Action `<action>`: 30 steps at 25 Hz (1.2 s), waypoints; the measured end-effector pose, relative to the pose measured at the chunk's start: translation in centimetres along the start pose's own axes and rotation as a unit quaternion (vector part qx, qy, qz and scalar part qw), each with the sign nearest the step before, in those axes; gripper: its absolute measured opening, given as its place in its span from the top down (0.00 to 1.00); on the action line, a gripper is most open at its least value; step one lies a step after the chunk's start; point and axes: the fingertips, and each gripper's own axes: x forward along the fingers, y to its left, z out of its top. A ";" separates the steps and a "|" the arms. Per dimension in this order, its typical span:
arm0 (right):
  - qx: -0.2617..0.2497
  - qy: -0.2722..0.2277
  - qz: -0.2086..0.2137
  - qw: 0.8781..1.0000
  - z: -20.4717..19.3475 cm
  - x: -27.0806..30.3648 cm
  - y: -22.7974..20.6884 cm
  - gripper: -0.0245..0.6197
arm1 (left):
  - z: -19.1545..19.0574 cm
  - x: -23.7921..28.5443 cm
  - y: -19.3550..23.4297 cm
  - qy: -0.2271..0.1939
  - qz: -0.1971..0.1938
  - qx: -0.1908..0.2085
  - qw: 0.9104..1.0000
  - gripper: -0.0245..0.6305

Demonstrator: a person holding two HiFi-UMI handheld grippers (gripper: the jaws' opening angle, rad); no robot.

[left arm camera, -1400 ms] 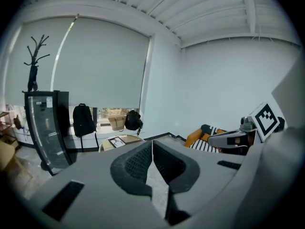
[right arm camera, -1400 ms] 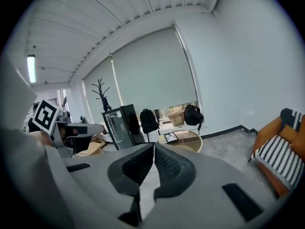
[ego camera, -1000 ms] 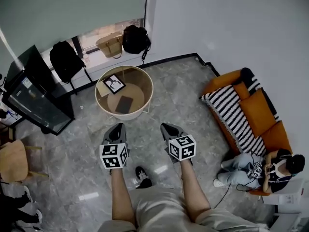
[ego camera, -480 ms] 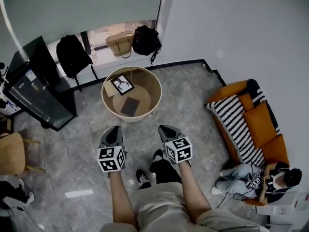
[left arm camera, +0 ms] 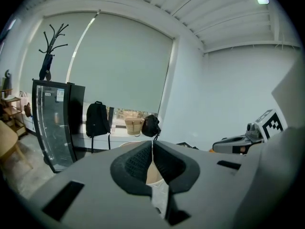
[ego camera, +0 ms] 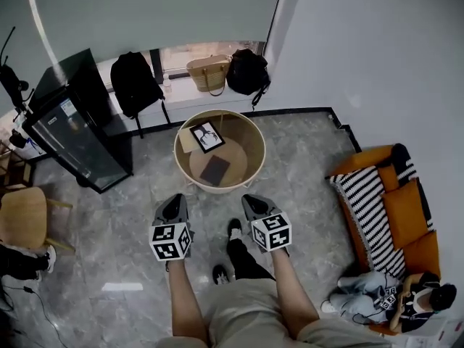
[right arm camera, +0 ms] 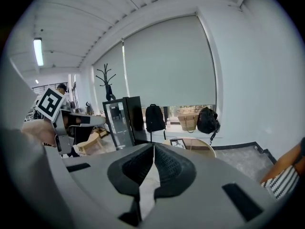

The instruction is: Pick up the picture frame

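Note:
The picture frame (ego camera: 206, 137) leans tilted against the inside wall of a round wooden basket table (ego camera: 255, 138), at its far left; in the right gripper view the picture frame (right arm camera: 177, 143) shows just past the jaw tips. A dark flat book (ego camera: 214, 170) lies on the table's floor. My left gripper (ego camera: 174, 204) and right gripper (ego camera: 251, 202) hang side by side just short of the table's near rim, both pointing at it. Both grippers are shut with nothing between their jaws.
A glass-door cabinet (ego camera: 72, 136) stands left of the table. A black backpack (ego camera: 136, 84), a woven bag (ego camera: 207, 73) and a black bag (ego camera: 247, 72) sit along the window sill. An orange sofa (ego camera: 395, 216) with a seated person (ego camera: 395, 303) is at the right. A wooden stool (ego camera: 22, 218) stands at the left.
Both grippers have come forward toward the round table, which now lies closer to their tips. The whole room has slid rightward and down in the head view. Jaws stayed shut.

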 end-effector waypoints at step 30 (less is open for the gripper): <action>0.130 -0.060 0.038 0.989 12.0 19.6 -21.5 0.91 | 9.0 28.7 -2.7 0.065 -0.002 0.049 0.997 0.93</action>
